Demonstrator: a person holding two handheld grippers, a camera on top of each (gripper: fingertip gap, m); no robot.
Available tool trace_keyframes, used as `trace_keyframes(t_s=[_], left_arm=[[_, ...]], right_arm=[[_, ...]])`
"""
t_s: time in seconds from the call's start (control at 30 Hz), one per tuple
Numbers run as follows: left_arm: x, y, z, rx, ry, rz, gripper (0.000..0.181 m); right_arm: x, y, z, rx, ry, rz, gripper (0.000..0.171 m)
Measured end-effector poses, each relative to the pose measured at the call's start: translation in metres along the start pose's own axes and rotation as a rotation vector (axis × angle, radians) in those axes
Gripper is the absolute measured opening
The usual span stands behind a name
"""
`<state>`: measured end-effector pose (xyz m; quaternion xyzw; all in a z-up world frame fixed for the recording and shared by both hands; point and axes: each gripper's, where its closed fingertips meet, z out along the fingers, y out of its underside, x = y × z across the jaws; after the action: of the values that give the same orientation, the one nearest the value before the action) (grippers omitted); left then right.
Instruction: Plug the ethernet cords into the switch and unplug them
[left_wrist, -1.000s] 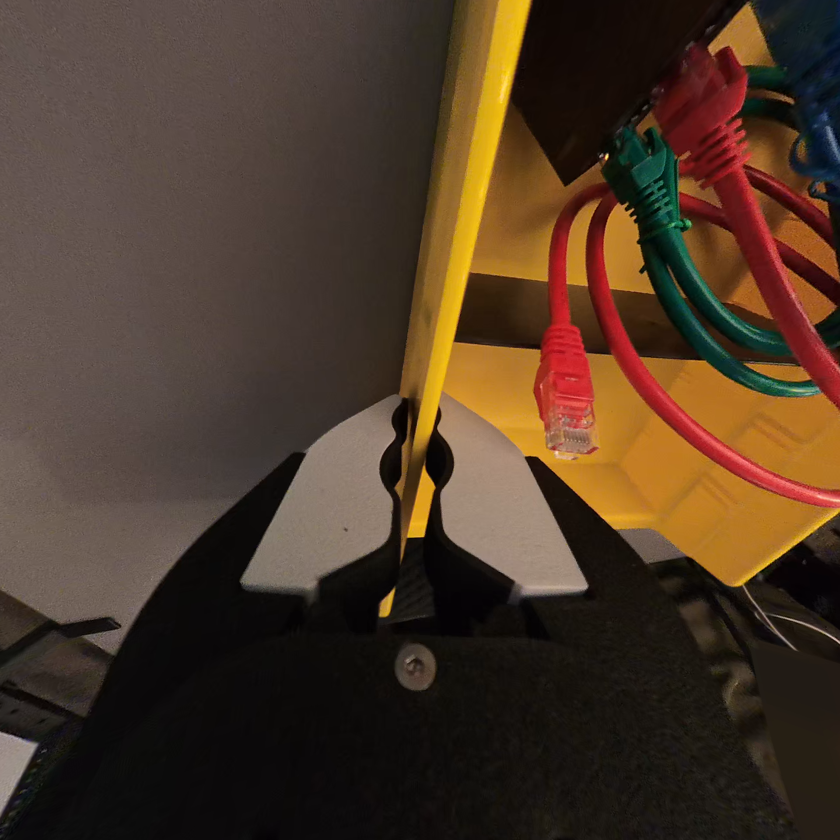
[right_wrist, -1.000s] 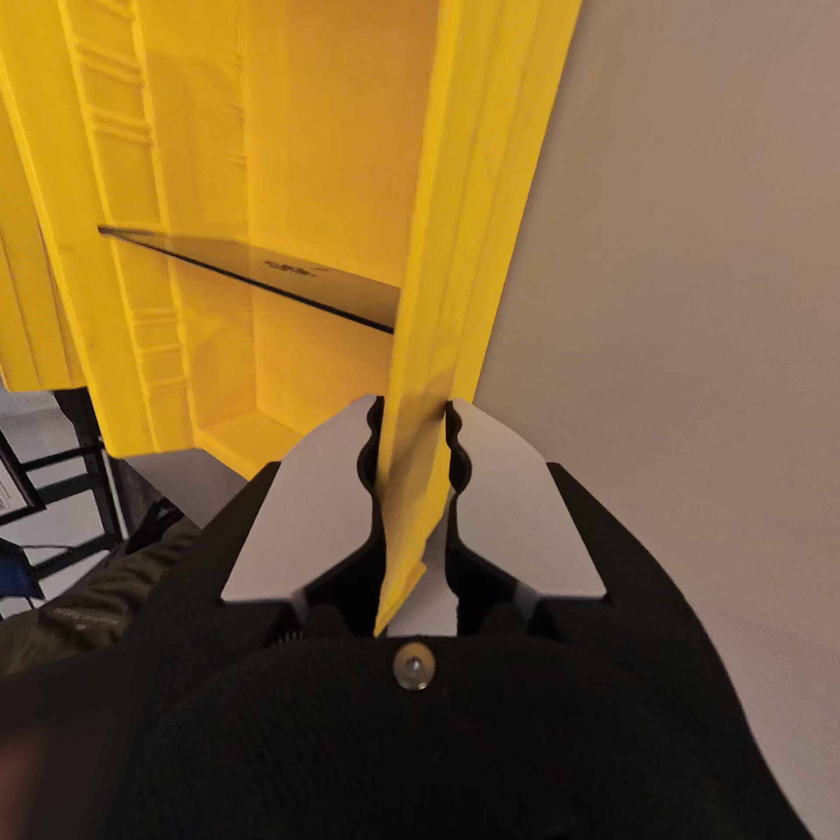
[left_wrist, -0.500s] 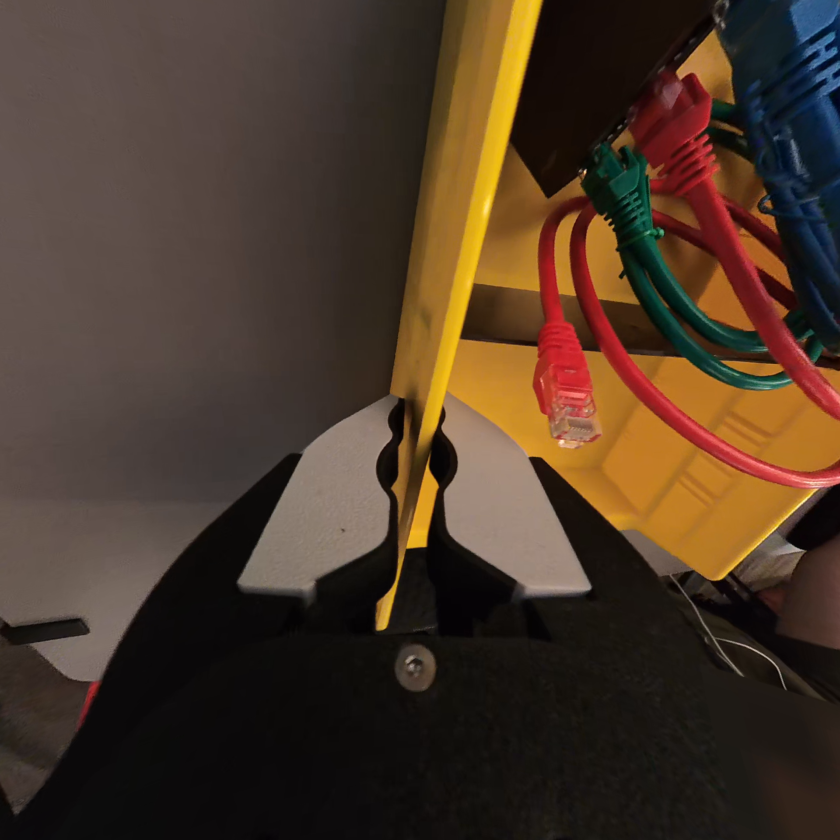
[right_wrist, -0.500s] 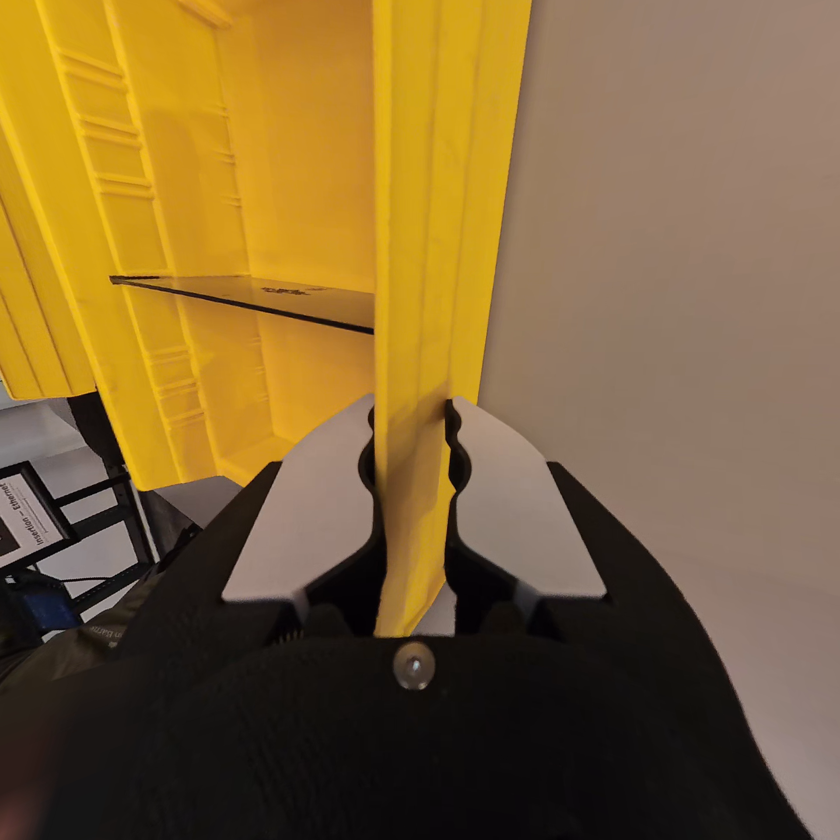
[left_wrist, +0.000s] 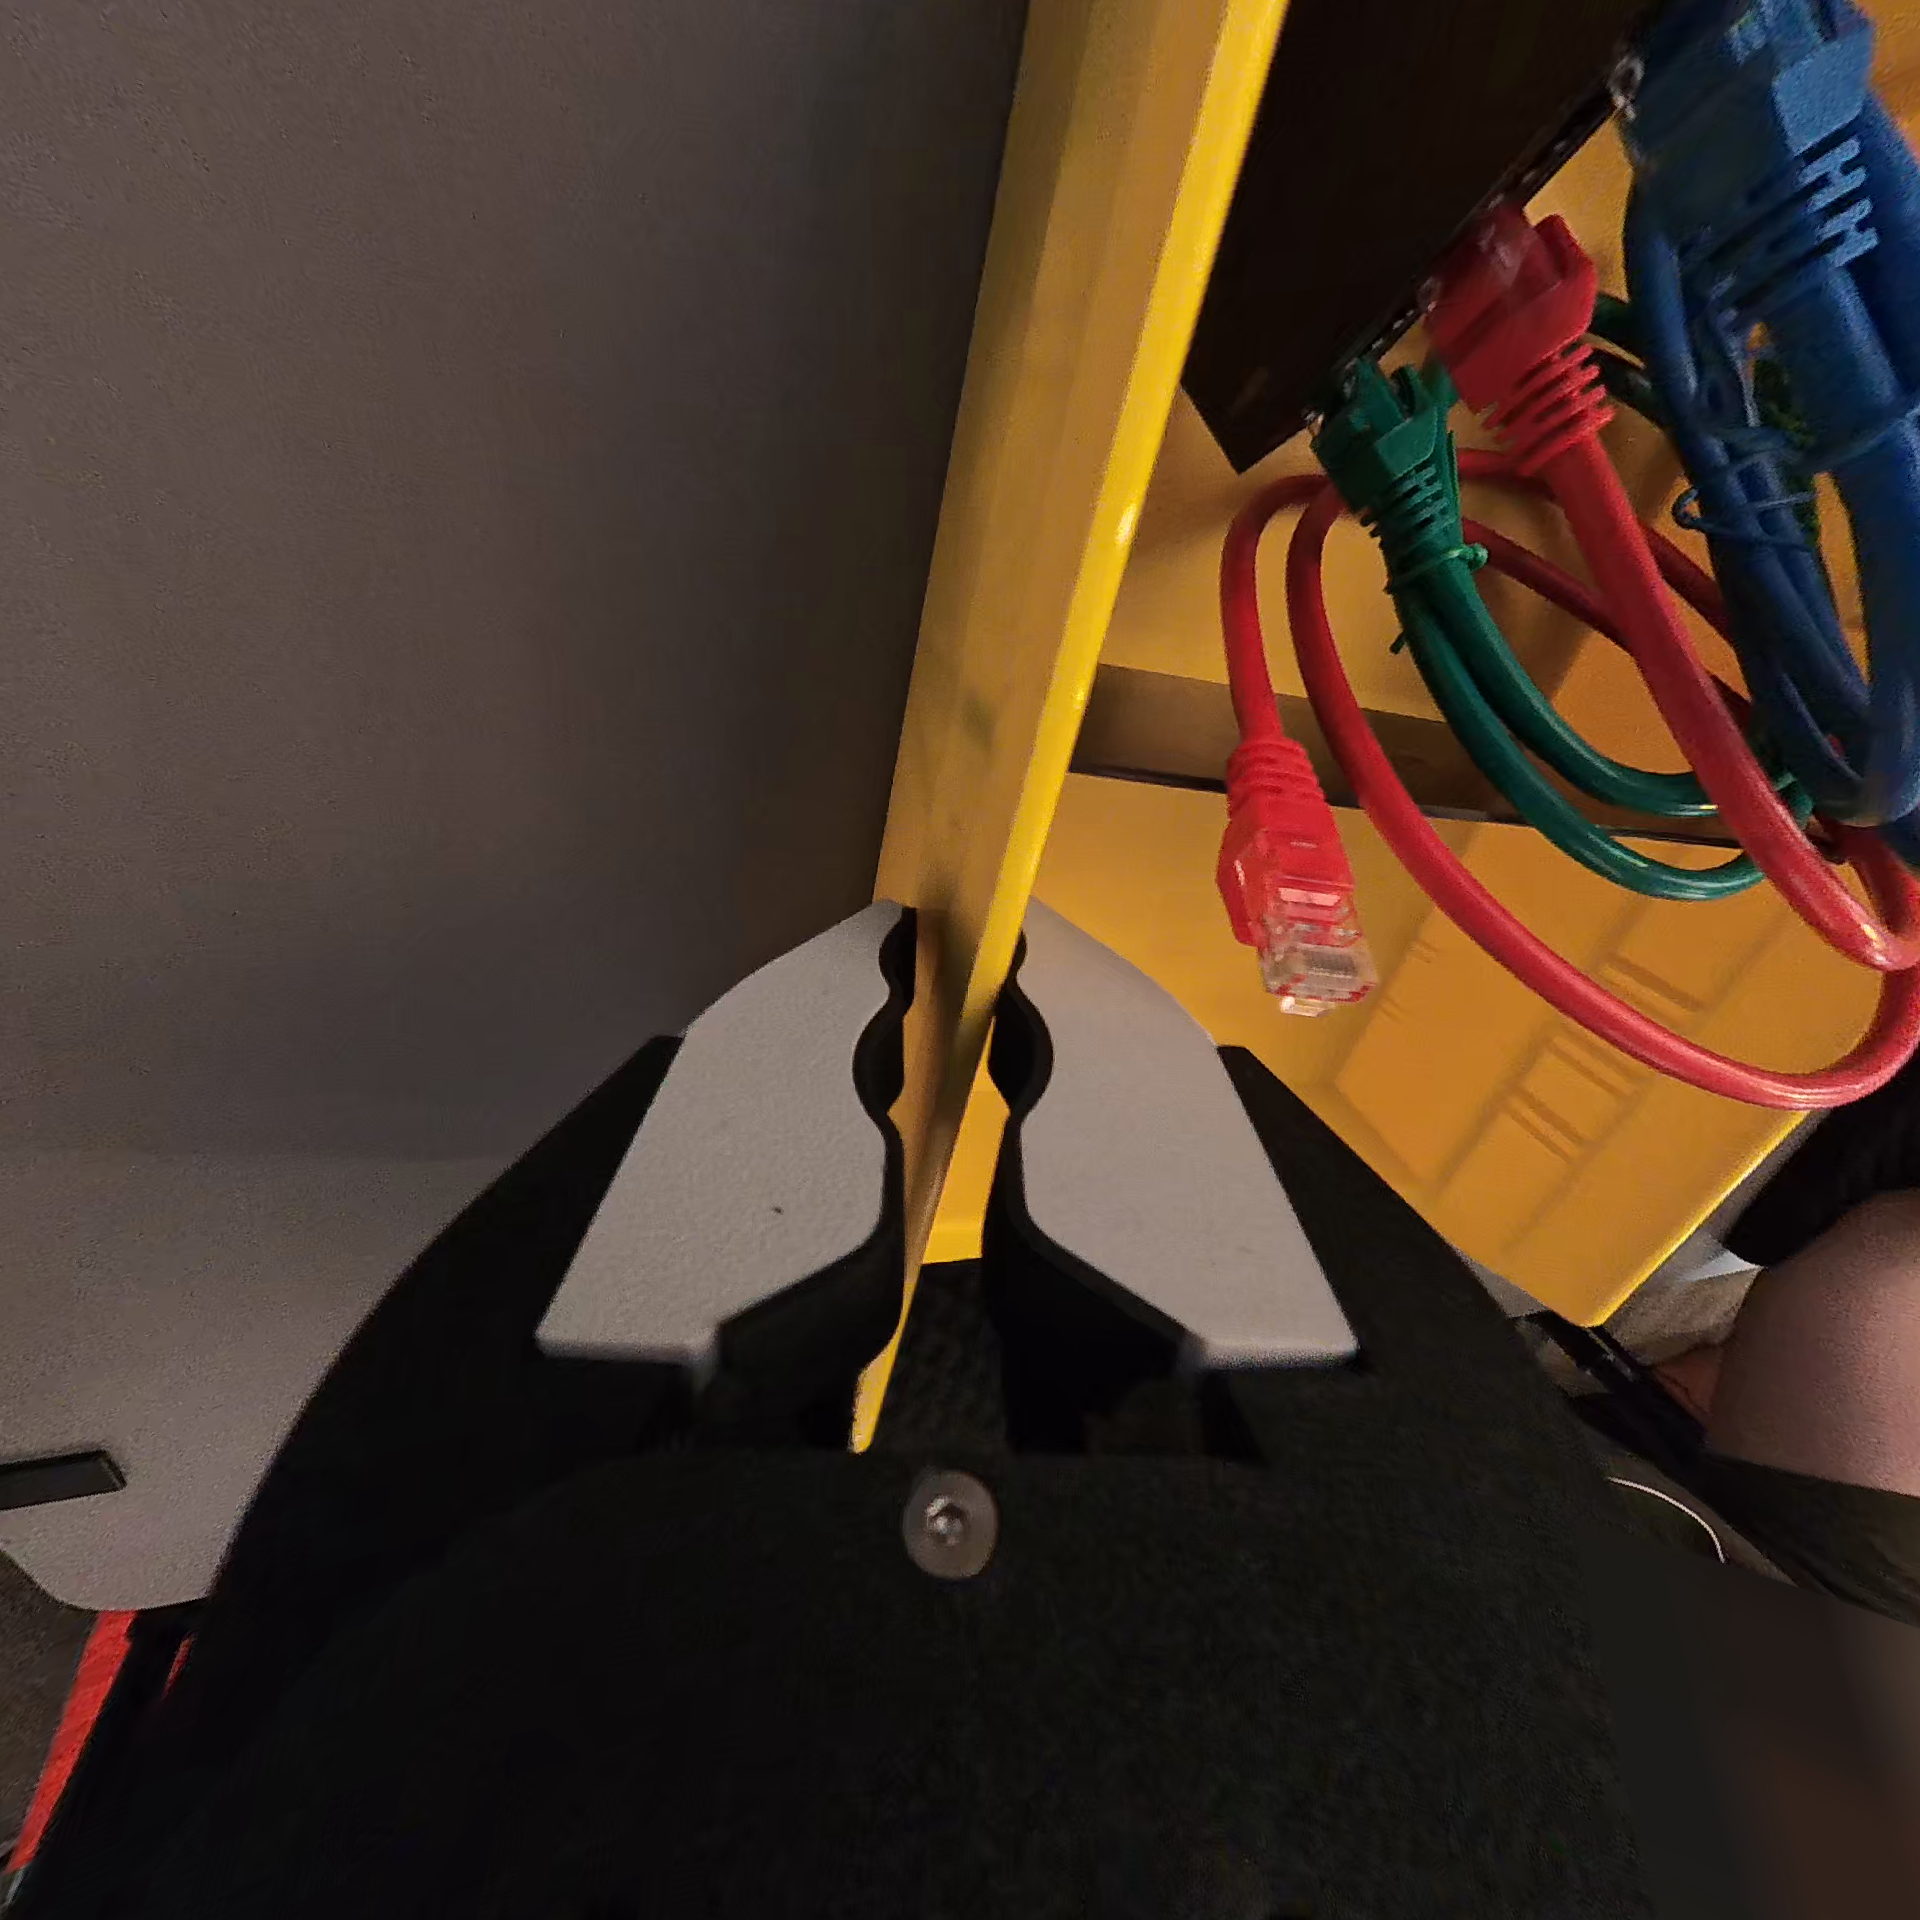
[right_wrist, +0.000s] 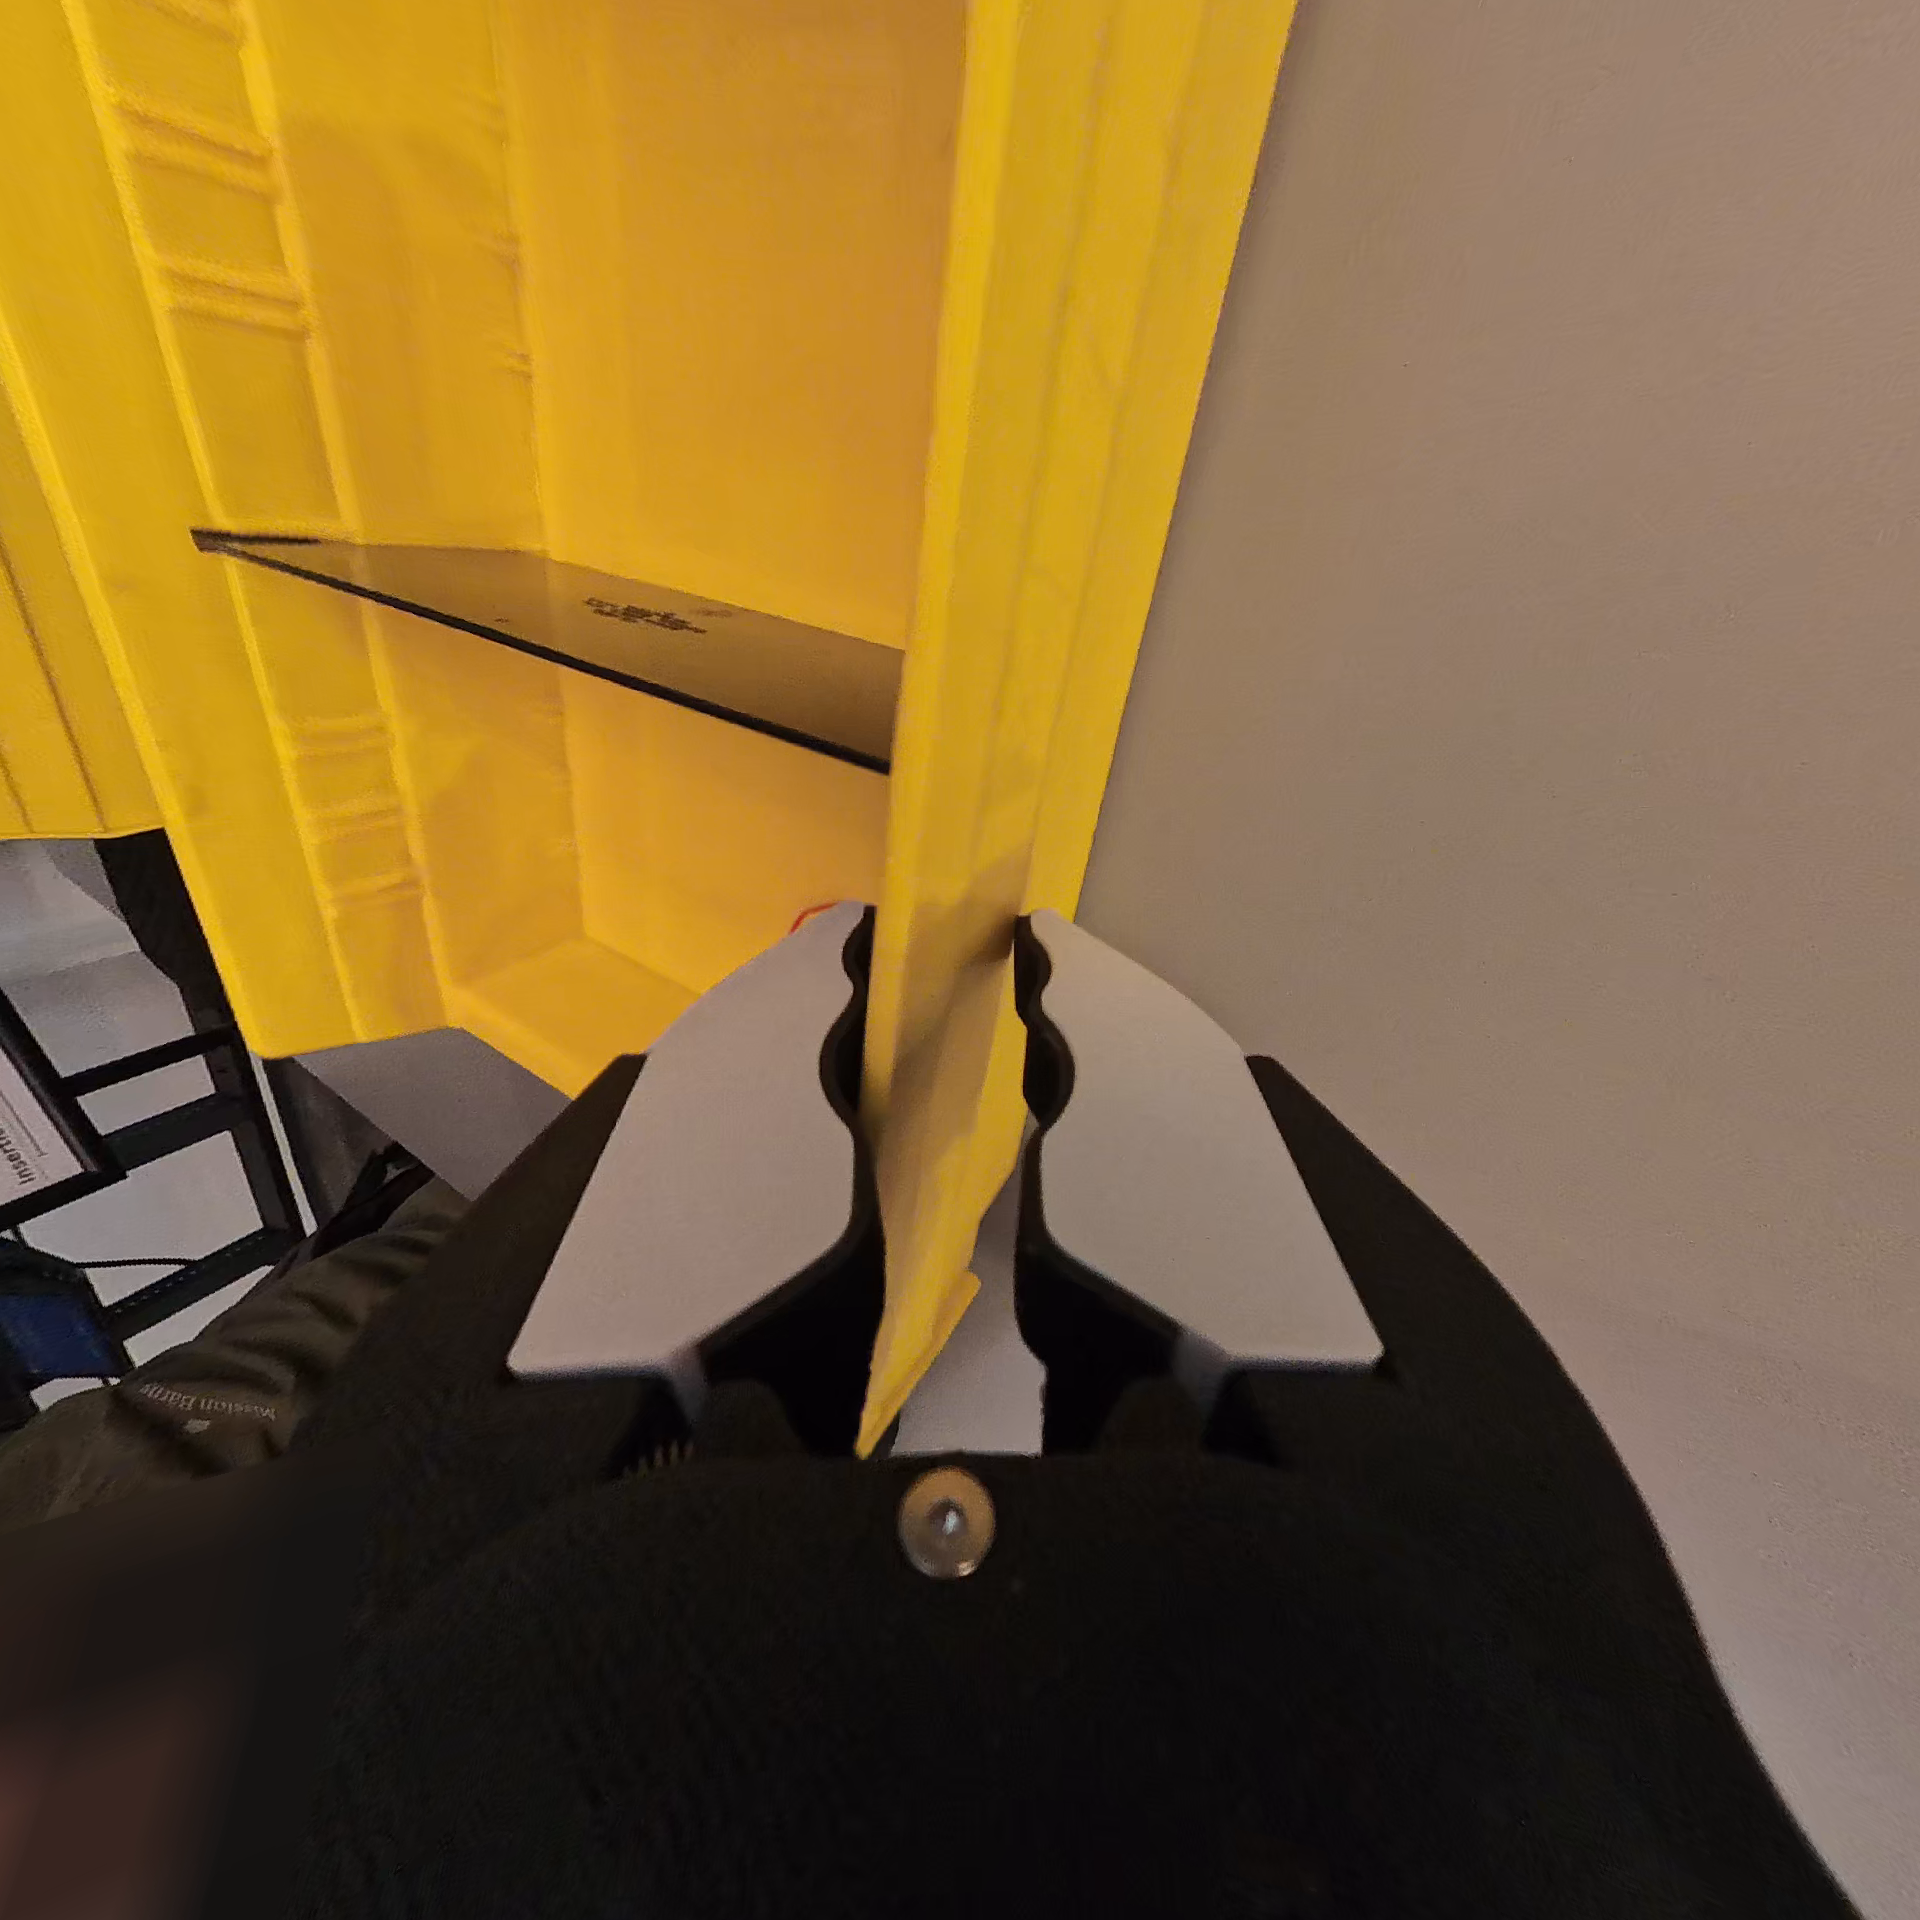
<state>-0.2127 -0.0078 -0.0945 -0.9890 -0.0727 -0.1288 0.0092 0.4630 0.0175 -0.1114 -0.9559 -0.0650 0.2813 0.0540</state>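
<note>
My left gripper (left_wrist: 956, 914) is shut on the thin edge of a yellow bin's wall (left_wrist: 1060, 520). Inside the bin a black switch (left_wrist: 1351, 208) shows at the top. A green cord's plug (left_wrist: 1392, 457) and a red cord's plug (left_wrist: 1507, 312) sit at its ports. A bundle of blue cords (left_wrist: 1766, 312) hangs to their right. A loose red plug (left_wrist: 1294, 914) dangles free. My right gripper (right_wrist: 940, 920) is shut on another yellow bin wall (right_wrist: 1091, 416). No cords show in the right wrist view.
A black divider plate (right_wrist: 644, 623) crosses the bin's inside. A plain grey surface (left_wrist: 416, 520) lies behind the bin. A person's hand (left_wrist: 1818, 1351) is at the lower right. A black rack (right_wrist: 156, 1091) and a dark jacket (right_wrist: 208, 1382) are at the left. The gap from one gripper's tips to the other's is roughly 70 cm.
Both grippers keep their hold on the bin. In the left wrist view the blue cords have come further into view and the switch has slid right. The right wrist view has shifted slightly.
</note>
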Motion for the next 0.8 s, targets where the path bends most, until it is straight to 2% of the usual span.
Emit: trace_keyframes(t_s=[0.43, 0.8], left_arm=[[0.0022, 0.0025, 0.0005, 0.007, 0.042, -0.004, 0.013], [-0.0021, -0.0050, -0.0017, 0.070, 0.111, -0.087, 0.017]], right_arm=[[0.0070, -0.0039, -0.0054, 0.036, 0.008, 0.009, 0.025], [0.0068, -0.0003, -0.0053, 0.027, -0.009, 0.001, 0.027]])
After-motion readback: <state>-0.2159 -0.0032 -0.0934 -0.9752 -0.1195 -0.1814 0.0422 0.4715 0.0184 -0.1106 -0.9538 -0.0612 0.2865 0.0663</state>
